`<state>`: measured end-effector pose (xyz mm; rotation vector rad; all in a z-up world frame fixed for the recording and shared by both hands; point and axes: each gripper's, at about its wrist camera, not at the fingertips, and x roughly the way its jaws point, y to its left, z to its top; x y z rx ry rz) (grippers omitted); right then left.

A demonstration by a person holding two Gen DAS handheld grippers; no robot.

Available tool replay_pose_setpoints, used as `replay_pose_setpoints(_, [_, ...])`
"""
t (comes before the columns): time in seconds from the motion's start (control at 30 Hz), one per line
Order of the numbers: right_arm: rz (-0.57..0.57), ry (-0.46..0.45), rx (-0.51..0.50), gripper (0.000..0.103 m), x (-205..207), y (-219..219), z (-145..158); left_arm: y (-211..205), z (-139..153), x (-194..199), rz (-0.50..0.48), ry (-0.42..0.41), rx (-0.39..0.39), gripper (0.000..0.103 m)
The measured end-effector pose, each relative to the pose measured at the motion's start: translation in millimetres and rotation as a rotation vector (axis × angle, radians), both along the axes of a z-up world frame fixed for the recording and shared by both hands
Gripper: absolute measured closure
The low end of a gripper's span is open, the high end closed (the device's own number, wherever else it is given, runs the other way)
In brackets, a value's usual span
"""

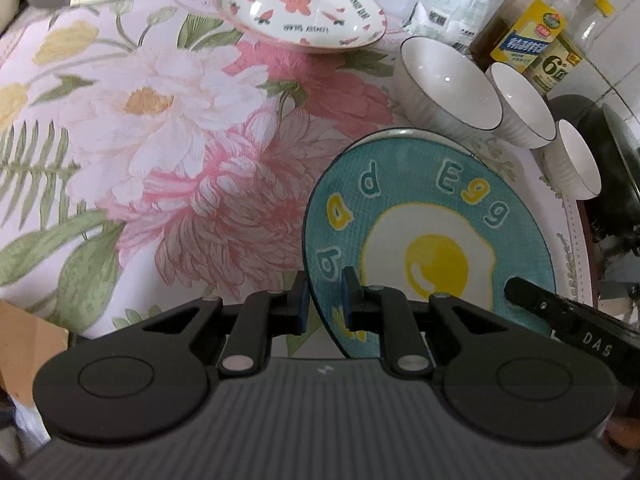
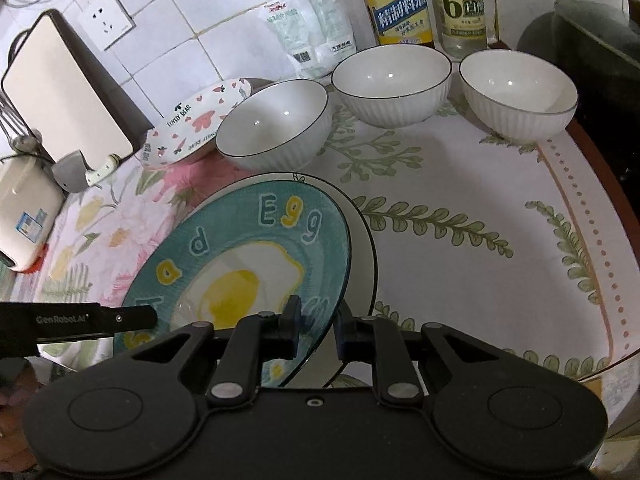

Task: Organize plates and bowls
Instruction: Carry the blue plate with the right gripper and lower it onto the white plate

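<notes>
A teal plate with a fried-egg picture is tilted above a white plate on the floral cloth. My left gripper straddles its near-left rim, jaws closed onto the edge. My right gripper straddles its opposite rim the same way and shows in the left wrist view. Three white ribbed bowls stand in a row behind. A white plate with pink hearts lies farther back.
Oil and vinegar bottles and plastic bags stand against the tiled wall. A cutting board leans at the left, beside a cream appliance. A dark pot sits at the right. The table edge curves at right.
</notes>
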<state>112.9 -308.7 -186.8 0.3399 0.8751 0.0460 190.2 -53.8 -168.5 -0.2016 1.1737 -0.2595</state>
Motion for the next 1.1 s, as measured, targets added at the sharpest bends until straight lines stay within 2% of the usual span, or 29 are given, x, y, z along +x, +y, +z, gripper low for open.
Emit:
replay_pose_setpoints(0.17, [0.013, 0.0, -0.029, 0.08, 2, 1, -1, 0, -1, 2, 0.005, 0.013, -0.002, 0.089])
replay_pose_setpoints(0.37, [0.039, -0.003, -0.12, 0.073, 5, 12, -2, 0, -6, 5, 0.014, 0.048, -0.015, 0.087])
replay_pose_setpoints(0.47, [0.044, 0.0, -0.129, 0.07, 7, 12, -2, 0, -7, 6, 0.021, 0.057, -0.021, 0.087])
replay_pose_setpoints(0.8, [0.031, 0.077, -0.126, 0.064, 13, 16, 6, 2, -8, 8, 0.056, 0.07, -0.033, 0.086])
replay_pose_setpoints(0.93, [0.036, 0.102, -0.127, 0.058, 15, 18, 9, 4, -8, 7, 0.061, 0.068, -0.05, 0.086])
replay_pose_setpoints(1.1, [0.074, 0.134, -0.222, 0.052, 20, 30, 14, 4, -9, 5, 0.055, 0.061, -0.04, 0.089])
